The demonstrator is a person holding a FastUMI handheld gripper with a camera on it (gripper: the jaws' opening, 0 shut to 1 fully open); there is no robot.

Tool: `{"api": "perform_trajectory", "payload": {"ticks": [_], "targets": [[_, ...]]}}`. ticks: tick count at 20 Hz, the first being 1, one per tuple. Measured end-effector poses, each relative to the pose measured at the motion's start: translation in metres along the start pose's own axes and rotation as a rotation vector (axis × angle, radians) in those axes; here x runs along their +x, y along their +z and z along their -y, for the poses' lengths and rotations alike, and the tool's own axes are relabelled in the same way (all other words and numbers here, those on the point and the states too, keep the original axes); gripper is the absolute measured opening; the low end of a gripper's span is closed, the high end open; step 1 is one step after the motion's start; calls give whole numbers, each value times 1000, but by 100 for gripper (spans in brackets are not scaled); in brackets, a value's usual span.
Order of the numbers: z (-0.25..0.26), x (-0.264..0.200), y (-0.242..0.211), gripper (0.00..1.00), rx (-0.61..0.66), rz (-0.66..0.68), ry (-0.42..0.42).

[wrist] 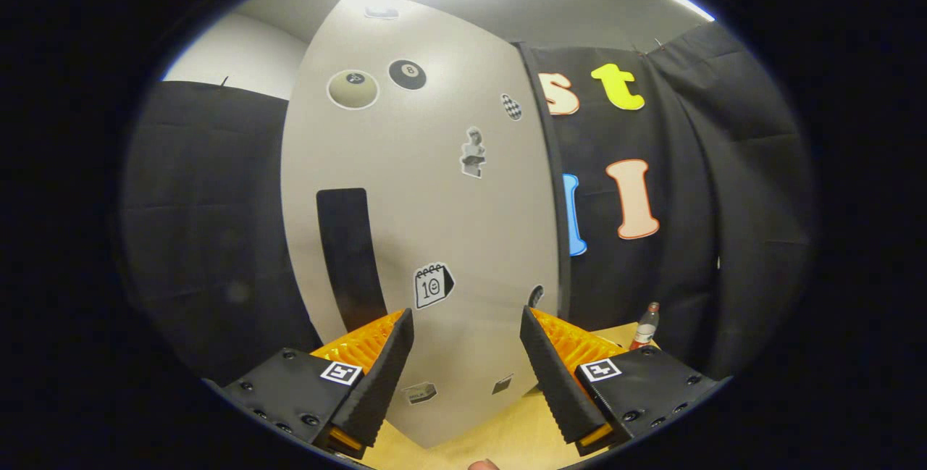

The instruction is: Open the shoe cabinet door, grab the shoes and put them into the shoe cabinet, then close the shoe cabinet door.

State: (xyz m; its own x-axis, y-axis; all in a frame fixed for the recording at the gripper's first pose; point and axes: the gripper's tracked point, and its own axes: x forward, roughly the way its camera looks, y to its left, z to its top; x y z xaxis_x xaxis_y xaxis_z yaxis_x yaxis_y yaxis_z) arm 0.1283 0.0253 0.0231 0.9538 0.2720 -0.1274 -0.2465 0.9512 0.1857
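Note:
The shoe cabinet door [427, 209] is a tall pale grey panel with several stickers, standing just ahead of my fingers. A dark vertical bar [349, 256], seemingly the handle, runs down its left part, ending just above my left finger. My gripper [467, 321] is open, its fingers spread apart with nothing between them, tips close to the door's lower part. No shoes are in sight.
A light wooden floor or tabletop [507, 434] lies under the door and fingers. A small bottle with a red cap [645, 326] stands to the right, beyond my right finger, against the black cloth wall [724, 238].

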Motion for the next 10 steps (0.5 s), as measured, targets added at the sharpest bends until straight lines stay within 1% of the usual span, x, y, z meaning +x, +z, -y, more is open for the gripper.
{"api": "perform_trajectory", "payload": {"ticks": [4, 6, 7, 10], "targets": [[-37, 32, -5, 98, -7, 5, 38], [-43, 39, -5, 98, 4, -13, 59], [-42, 37, -4, 98, 8, -16, 68], [-32, 22, -1, 98, -8, -21, 60]]}}
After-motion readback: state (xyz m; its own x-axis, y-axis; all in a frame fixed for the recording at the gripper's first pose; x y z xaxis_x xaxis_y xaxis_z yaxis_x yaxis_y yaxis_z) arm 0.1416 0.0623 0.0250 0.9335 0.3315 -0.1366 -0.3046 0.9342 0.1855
